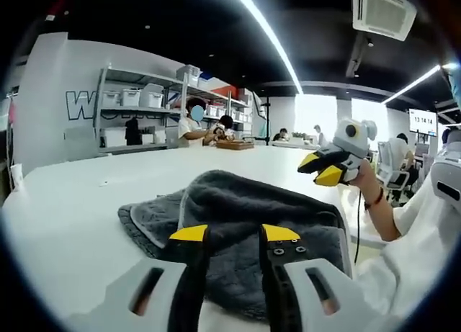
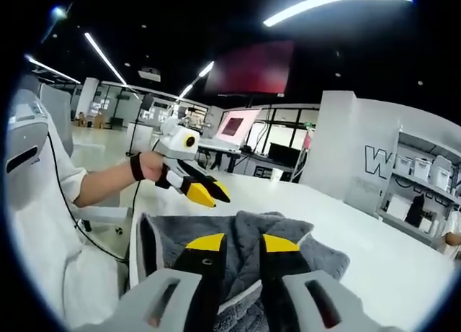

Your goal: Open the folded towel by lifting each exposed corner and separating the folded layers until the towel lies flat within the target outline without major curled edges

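The grey towel [image 1: 245, 224] lies folded just past both grippers' parted, empty jaws — the left gripper [image 1: 234, 235] at 6 o'clock, the right gripper [image 2: 235, 243] likewise.

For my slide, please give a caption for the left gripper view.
Left gripper open over folded grey towel on white table, right gripper raised beyond.

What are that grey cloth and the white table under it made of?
The folded dark grey towel looks like thick plush terry or microfibre: its surface is fuzzy and matte, with a paler stitched border along the edge. The white table looks like smooth laminate or painted board with a faint sheen; which one is unclear.
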